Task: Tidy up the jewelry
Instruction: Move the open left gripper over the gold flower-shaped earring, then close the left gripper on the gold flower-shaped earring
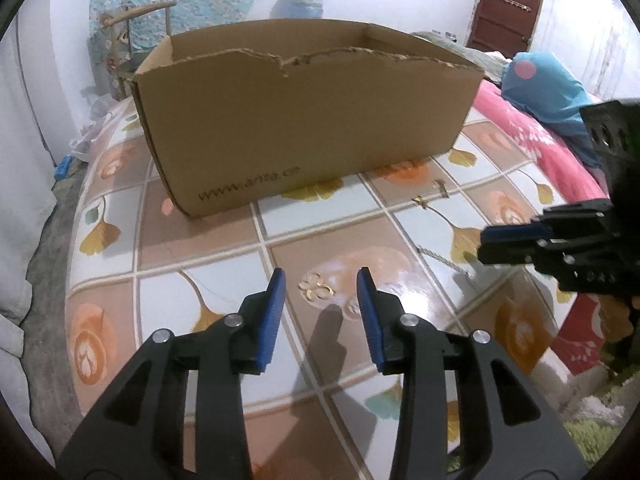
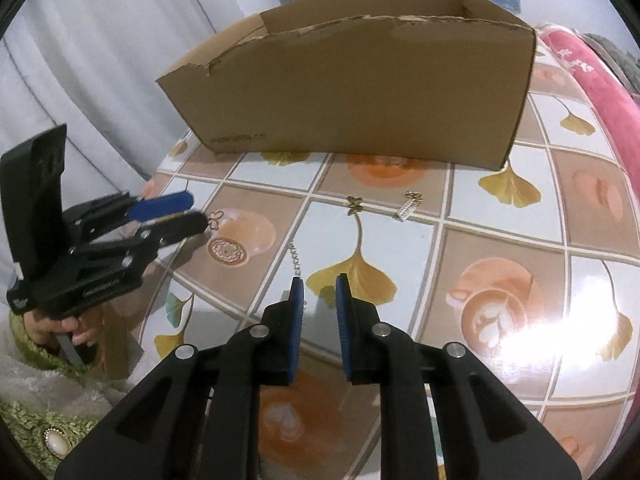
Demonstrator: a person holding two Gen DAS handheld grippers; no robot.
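Left gripper (image 1: 320, 280) is parted and grasps nothing; the clover brooch (image 1: 316, 287) lies on the table (image 1: 200, 240) just beyond its tips, between the pads. Right gripper (image 2: 319, 286) is narrowly parted, also empty, over a chain (image 2: 296, 258) running away toward the cardboard box (image 2: 360, 92) at the far edge. For the brooch, the left gripper is nearer.

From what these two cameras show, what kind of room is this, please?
Probably a bedroom in a home. A bed with a pink blanket stands beside the table with its leaf-patterned cover, a wooden chair waits behind, and a brown door closes the room.
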